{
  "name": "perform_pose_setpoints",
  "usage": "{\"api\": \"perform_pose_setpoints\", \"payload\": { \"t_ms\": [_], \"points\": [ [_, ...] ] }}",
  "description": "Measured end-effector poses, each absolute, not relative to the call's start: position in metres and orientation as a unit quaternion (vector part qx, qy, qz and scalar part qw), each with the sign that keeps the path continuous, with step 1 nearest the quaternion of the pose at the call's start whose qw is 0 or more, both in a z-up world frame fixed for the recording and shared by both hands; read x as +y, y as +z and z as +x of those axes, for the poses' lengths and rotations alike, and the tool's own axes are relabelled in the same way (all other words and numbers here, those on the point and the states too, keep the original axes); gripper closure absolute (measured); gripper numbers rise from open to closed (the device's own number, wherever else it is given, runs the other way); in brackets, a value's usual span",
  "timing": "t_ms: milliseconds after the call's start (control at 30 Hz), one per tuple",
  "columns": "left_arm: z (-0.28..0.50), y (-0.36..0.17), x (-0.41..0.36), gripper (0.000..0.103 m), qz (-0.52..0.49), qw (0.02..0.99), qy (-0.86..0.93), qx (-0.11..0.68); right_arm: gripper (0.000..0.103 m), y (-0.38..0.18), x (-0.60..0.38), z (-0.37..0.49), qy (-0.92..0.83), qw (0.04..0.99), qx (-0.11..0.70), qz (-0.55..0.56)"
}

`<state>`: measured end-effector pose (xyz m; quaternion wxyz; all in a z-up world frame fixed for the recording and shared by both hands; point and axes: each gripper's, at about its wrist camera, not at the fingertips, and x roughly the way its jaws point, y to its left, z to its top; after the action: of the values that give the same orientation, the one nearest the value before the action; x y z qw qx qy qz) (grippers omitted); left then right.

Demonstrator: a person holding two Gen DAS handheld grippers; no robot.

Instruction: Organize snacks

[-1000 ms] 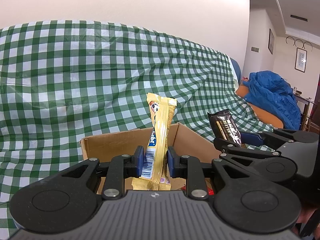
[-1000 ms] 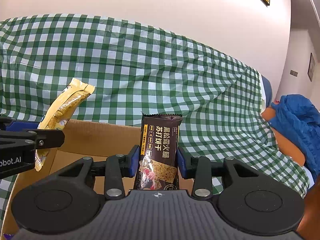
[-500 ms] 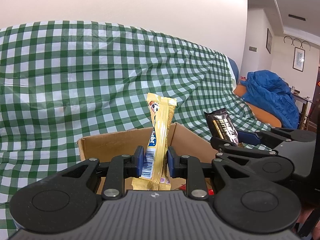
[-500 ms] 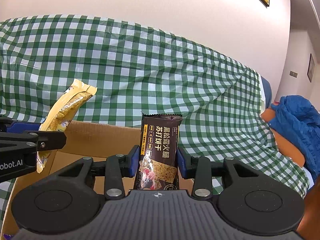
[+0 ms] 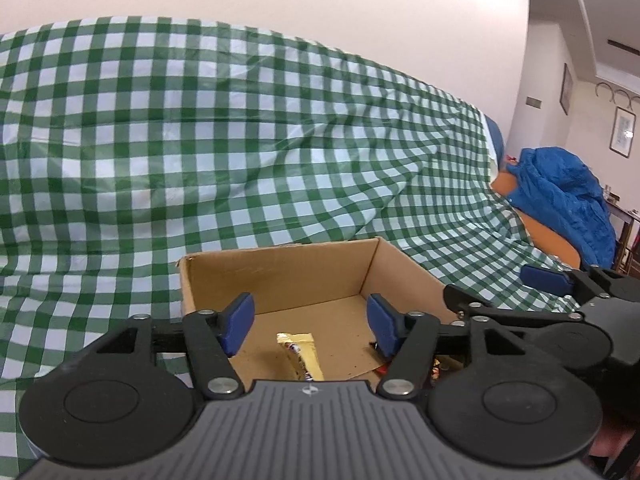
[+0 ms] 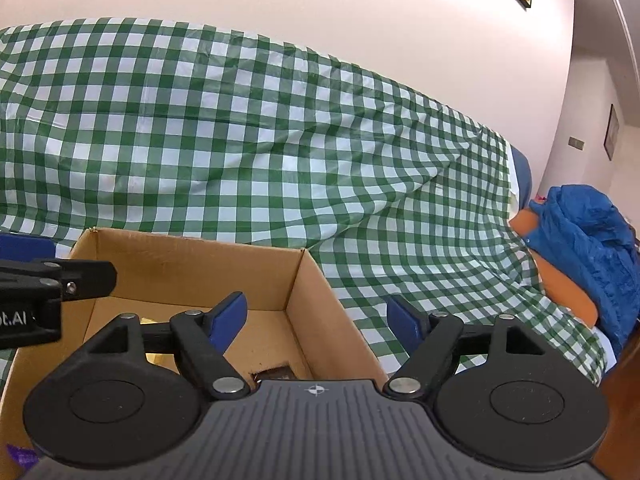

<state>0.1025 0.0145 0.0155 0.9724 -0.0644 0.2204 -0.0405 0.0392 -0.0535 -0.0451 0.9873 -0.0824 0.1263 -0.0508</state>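
An open cardboard box (image 5: 280,276) (image 6: 188,264) sits on the green checked cloth. My left gripper (image 5: 310,322) hangs over it, its jaws opening with nothing between them. Below it a yellow snack packet (image 5: 300,354) lies on the box floor. My right gripper (image 6: 316,318) hovers above the box's right wall, jaws also opening and empty. Under it the top edge of the dark cracker packet (image 6: 274,372) shows on the box floor. A gold bit of the yellow snack packet (image 6: 156,358) peeks out behind the right gripper's left finger. Each gripper appears at the edge of the other's view.
The green checked cloth (image 5: 200,140) drapes over a sofa seat and back. A blue jacket (image 5: 568,204) lies on an orange cushion at the right. More wrappers (image 5: 436,364) show in the box's near right corner. A purple scrap (image 6: 20,454) lies at the lower left.
Both grippers opened. The yellow snack packet dropped from the left gripper into the box, and the dark cracker packet dropped from the right gripper into the box.
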Motion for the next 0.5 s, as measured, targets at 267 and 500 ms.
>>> {"api": "perform_pose_setpoints", "payload": {
  "t_ms": [267,500],
  "points": [
    [0.096,0.019,0.022,0.016,-0.047,0.974,-0.016,0.219,0.007,-0.042,-0.056,0.037,-0.048,0.99,0.114,-0.062],
    [0.07,0.044,0.038,0.009,-0.056,0.966,0.006,0.251,0.001,-0.033,-0.064,0.025,-0.02,0.992,0.118,-0.027]
  ]
}}
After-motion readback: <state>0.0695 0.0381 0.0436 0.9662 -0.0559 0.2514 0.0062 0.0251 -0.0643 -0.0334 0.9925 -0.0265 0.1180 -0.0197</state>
